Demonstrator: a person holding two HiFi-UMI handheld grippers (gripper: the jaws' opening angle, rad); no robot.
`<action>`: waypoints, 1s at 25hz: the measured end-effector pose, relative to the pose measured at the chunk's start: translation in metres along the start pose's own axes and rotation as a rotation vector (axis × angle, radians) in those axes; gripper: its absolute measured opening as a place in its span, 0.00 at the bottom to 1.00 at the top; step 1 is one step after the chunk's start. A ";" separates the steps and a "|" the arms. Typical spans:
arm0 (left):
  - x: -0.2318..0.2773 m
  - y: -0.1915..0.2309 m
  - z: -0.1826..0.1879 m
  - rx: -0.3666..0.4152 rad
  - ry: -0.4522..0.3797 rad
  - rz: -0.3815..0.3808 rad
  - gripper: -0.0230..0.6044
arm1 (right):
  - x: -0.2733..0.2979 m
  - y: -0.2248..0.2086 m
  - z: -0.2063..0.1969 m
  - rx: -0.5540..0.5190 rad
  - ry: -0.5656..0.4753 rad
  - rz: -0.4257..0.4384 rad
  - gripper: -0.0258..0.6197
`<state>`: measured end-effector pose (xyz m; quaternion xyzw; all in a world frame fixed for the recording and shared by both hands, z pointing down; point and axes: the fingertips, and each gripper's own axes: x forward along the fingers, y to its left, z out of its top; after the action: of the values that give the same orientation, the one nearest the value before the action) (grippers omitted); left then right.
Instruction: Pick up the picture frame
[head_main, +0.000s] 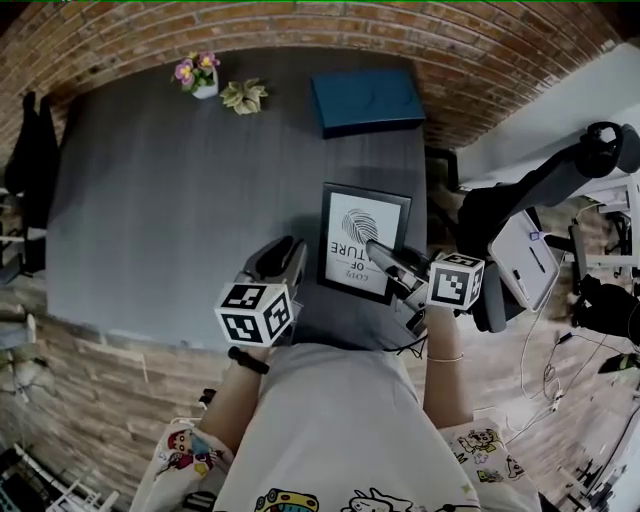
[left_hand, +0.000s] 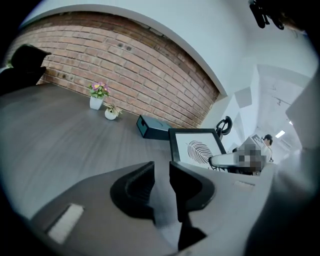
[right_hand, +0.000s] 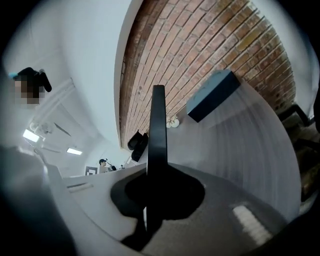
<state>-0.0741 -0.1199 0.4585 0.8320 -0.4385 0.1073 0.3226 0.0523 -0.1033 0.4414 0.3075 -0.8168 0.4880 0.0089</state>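
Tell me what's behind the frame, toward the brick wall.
A dark blue box lies on the table beyond the frame, apart from it. The patch of table that the frame covers can't be seen.

The table (head_main: 150, 200) looks matt, grained wood, the wall (head_main: 450, 50) rough brick — the picture frame (head_main: 360, 235) smooth black.

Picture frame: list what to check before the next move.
1. Right tool shut on the picture frame's edge: ok.
2. Left tool open with nothing between its jaws: ok.
3. Frame's lower edge off the table: cannot tell.
4. Blue box and flower pot well apart from the frame: ok.
5. Frame held by both tools: not ok, only the right grips it.
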 end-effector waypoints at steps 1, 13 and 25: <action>-0.003 -0.001 0.003 0.014 -0.010 0.001 0.21 | -0.002 0.002 0.003 -0.017 -0.014 -0.001 0.06; -0.045 -0.029 0.041 0.176 -0.123 0.020 0.20 | -0.037 0.055 0.030 -0.327 -0.119 -0.103 0.06; -0.074 -0.036 0.060 0.269 -0.163 0.046 0.12 | -0.064 0.086 0.037 -0.691 -0.185 -0.368 0.06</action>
<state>-0.0959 -0.0940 0.3624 0.8632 -0.4641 0.1044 0.1691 0.0706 -0.0729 0.3335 0.4702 -0.8615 0.1452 0.1252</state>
